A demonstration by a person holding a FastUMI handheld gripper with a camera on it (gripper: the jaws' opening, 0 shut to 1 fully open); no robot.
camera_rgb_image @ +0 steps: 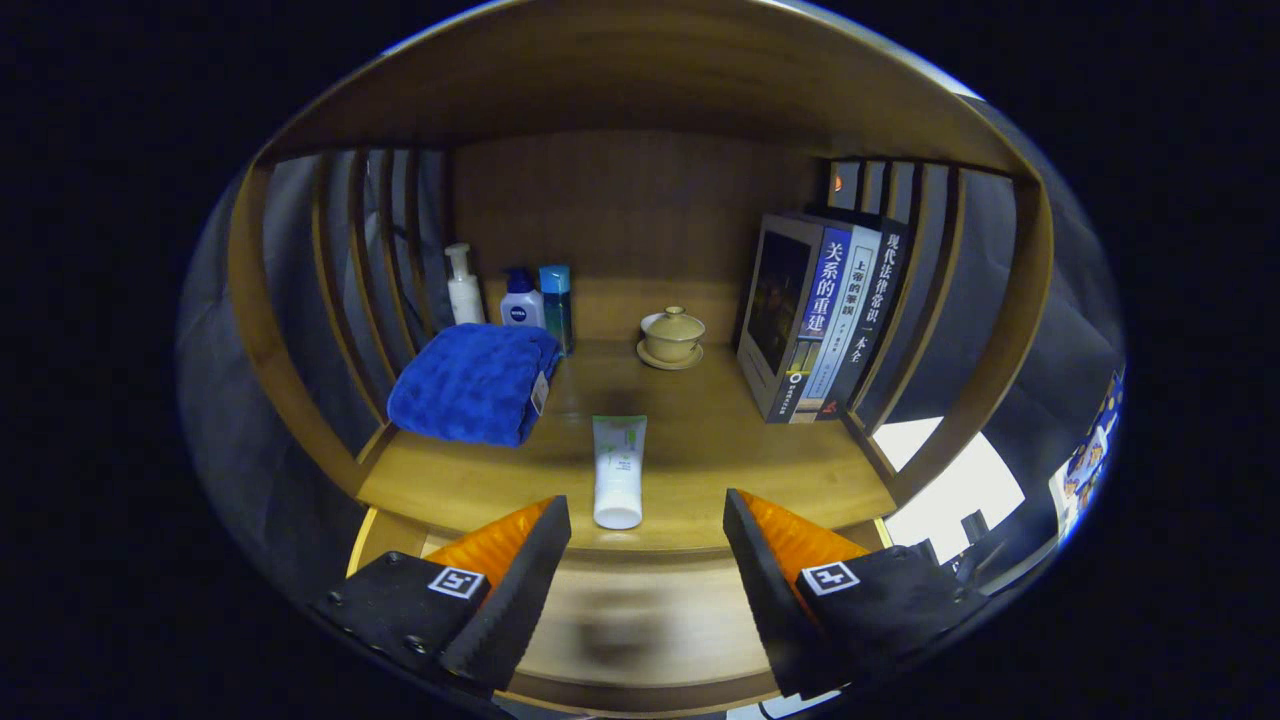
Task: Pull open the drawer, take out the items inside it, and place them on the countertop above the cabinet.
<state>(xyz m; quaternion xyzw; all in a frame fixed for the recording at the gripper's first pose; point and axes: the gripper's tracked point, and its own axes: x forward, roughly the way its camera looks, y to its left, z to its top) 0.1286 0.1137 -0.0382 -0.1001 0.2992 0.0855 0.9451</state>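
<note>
I see my tool wide open w/ nothing held, white tube lying on desk just ahead, blue towel far left.

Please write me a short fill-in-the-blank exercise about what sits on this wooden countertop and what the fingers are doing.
1. The white tube lies just ahead of the gripper, whose fingers are ____.
2. The folded towel is ____ in colour.
3. The lidded cup rests on a ____.
4. The books stand on the side opposite the ____.

Missing words: open; blue; saucer; towel
</note>
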